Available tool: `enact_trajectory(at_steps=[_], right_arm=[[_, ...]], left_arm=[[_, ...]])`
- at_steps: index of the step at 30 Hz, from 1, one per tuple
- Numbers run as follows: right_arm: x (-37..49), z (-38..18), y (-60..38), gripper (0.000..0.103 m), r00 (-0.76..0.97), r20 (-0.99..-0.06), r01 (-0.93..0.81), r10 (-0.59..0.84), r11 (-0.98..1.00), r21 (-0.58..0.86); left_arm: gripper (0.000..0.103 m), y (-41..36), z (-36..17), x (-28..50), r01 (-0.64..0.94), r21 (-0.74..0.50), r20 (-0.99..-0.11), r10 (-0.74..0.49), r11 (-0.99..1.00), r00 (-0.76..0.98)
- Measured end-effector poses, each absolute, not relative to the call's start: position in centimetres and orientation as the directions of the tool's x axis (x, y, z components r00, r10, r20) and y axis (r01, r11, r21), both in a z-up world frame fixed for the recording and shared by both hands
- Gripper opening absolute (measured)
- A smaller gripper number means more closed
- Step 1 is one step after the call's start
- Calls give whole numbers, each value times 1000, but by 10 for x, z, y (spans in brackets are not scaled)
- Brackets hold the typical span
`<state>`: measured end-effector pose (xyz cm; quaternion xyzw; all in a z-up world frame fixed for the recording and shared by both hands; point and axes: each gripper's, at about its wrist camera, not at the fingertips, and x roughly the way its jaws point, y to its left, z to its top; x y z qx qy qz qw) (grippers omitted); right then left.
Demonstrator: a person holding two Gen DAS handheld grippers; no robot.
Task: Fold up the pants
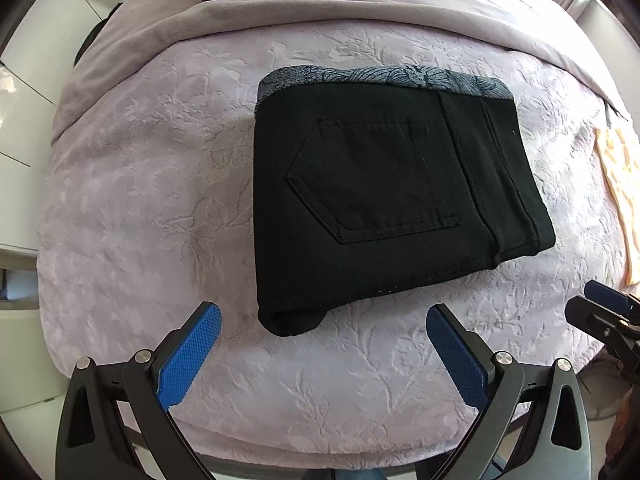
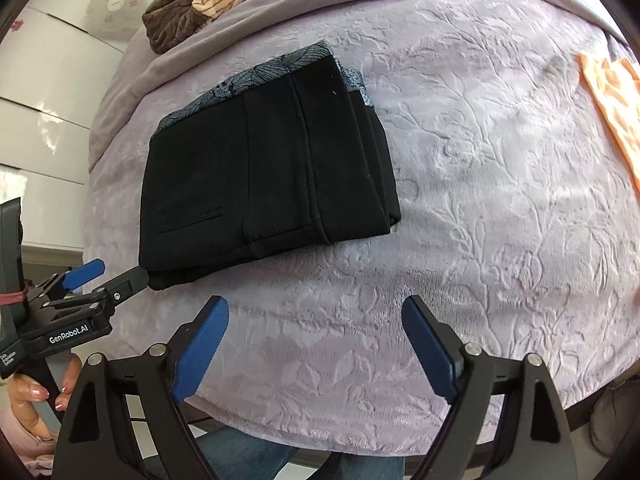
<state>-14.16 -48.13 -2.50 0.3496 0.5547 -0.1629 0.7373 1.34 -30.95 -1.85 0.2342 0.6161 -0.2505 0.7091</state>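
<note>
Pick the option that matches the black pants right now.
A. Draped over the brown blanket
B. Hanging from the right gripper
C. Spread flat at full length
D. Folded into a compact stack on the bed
D: the black pants lie as a compact folded stack on the lilac bedspread, with both grippers open and empty.

The pants (image 1: 384,196) are matt black cloth, smooth, with visible stitched seams; the turned-out lining (image 1: 360,76) is grey-blue cloth printed with leaves. The bed (image 1: 140,200) wears a plush lilac cover embossed with a raised leaf pattern, and a smoother, velvety grey blanket (image 1: 200,28) beyond it. The fingers (image 1: 192,356) carry blue pads with a fine knurled texture, set in matt black plastic with shiny metal pins. The cabinet fronts (image 2: 52,92) are glossy white.
</note>
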Motion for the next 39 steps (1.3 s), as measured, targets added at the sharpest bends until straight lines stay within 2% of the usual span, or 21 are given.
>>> enact_trajectory(at_steps=[39], right_arm=[[-125, -30, -509, 91, 313, -938, 601, 149, 734, 317]], left_arm=[[103, -309, -27, 45, 607, 29, -990, -60, 794, 126]])
